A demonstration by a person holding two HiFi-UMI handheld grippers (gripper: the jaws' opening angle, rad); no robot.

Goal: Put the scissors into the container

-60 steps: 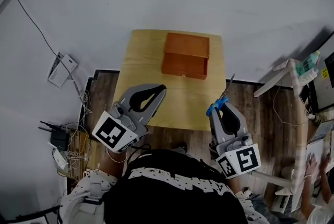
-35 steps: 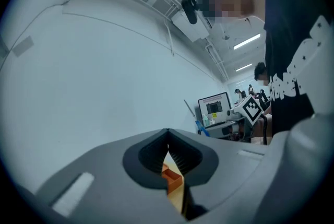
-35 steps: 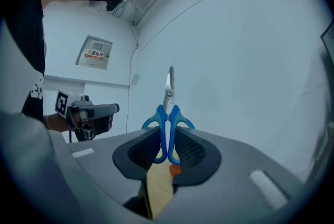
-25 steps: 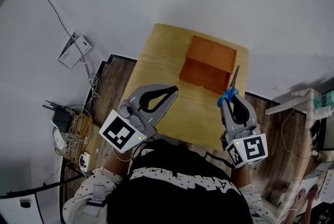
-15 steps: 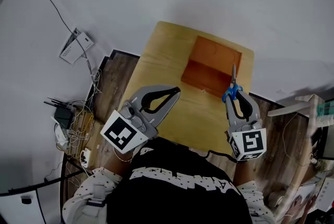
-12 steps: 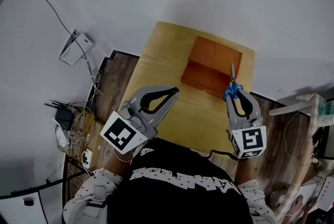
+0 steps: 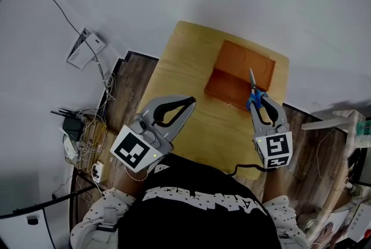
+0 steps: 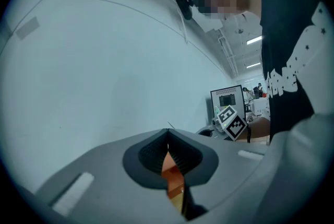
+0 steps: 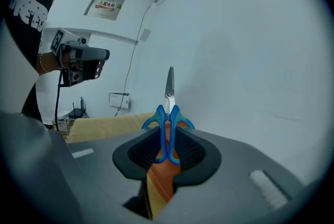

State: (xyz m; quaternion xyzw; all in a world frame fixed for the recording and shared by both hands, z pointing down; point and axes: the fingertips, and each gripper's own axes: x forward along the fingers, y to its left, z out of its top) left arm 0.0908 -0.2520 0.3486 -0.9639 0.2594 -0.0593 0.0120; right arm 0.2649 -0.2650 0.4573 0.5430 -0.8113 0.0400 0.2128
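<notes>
Blue-handled scissors (image 7: pixel 254 93) (image 9: pixel 168 113) stick out of my right gripper (image 7: pixel 257 101) (image 9: pixel 168 140), which is shut on their handles, the blades pointing away from me. In the head view the blade tip hangs over the open orange wooden container (image 7: pixel 242 71) at the far right of the small light wooden table (image 7: pixel 179 82). My left gripper (image 7: pixel 177 110) (image 8: pixel 168 151) is shut with nothing between its fingers, held above the table's near left edge. Through its jaws a sliver of the orange container (image 8: pixel 172 171) shows.
A white wall lies beyond the table. Cables, a router (image 7: pixel 71 126) and a wall box (image 7: pixel 84 48) sit at the left on the wood floor. A white frame (image 7: pixel 342 126) stands at the right. My other gripper's marker cube (image 8: pixel 231 122) shows in the left gripper view.
My right gripper has carried the scissors forward and a little left, so the blade tip now hangs over the container. The left gripper has hardly moved.
</notes>
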